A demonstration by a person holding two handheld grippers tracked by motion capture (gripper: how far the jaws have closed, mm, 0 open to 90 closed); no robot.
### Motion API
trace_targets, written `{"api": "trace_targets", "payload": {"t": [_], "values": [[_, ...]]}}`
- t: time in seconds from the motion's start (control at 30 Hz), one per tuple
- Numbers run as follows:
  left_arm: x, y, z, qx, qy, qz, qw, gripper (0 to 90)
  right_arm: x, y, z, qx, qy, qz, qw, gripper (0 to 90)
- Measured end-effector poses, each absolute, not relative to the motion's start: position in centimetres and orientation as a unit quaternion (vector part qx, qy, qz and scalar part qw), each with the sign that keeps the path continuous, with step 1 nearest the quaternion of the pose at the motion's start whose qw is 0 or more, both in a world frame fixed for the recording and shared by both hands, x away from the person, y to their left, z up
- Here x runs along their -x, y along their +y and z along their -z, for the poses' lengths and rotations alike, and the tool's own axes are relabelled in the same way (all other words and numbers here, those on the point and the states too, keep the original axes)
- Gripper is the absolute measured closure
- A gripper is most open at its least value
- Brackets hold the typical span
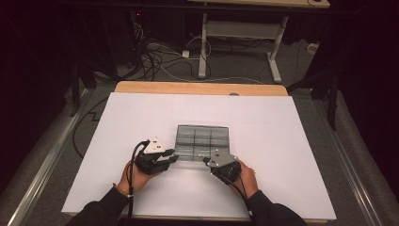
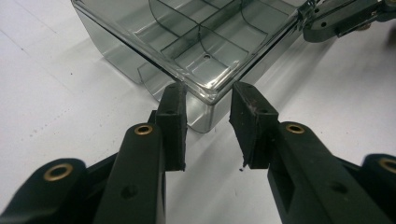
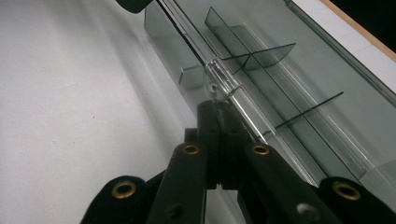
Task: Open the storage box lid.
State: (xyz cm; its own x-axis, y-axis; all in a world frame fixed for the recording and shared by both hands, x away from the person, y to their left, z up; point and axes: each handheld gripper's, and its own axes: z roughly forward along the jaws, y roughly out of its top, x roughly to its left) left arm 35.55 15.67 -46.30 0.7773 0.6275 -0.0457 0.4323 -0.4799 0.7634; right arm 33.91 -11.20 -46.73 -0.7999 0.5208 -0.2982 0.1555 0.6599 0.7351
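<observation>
A smoky clear compartment box (image 1: 202, 141) lies on the white sheet, divided into several cells (image 2: 205, 51). My left gripper (image 1: 175, 155) is at its near left corner. In the left gripper view the jaws (image 2: 208, 93) stand apart with that corner (image 2: 210, 107) between their tips, and the pads do not press on it. My right gripper (image 1: 205, 161) is at the near edge toward the right. Its jaws (image 3: 219, 109) are shut, tips against the box's thin front rim by a clear latch (image 3: 217, 77). I cannot tell whether the rim is pinched.
The white sheet (image 1: 282, 141) covers a wooden table whose far edge (image 1: 202, 88) shows bare. Behind the table stand a desk frame (image 1: 203, 47) and a tangle of cables (image 1: 155, 59) on the floor. Each gripper shows in the other's view: right (image 2: 336, 21), left (image 3: 133, 3).
</observation>
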Motion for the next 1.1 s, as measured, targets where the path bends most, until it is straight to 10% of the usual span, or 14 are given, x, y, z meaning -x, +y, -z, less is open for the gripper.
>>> {"api": "trace_targets", "payload": {"t": [0.7,1.1], "values": [[-35.4,15.5,46.1,-0.841,0.309,-0.136,0.423,67.2,-33.5,-11.6,45.8,-0.194,0.862,-0.379,0.273,90.0],[-35.7,15.8,45.4,-0.835,0.3,-0.158,0.432,66.7,-32.1,-14.9,43.0,-0.172,0.83,-0.398,0.35,53.3]]}}
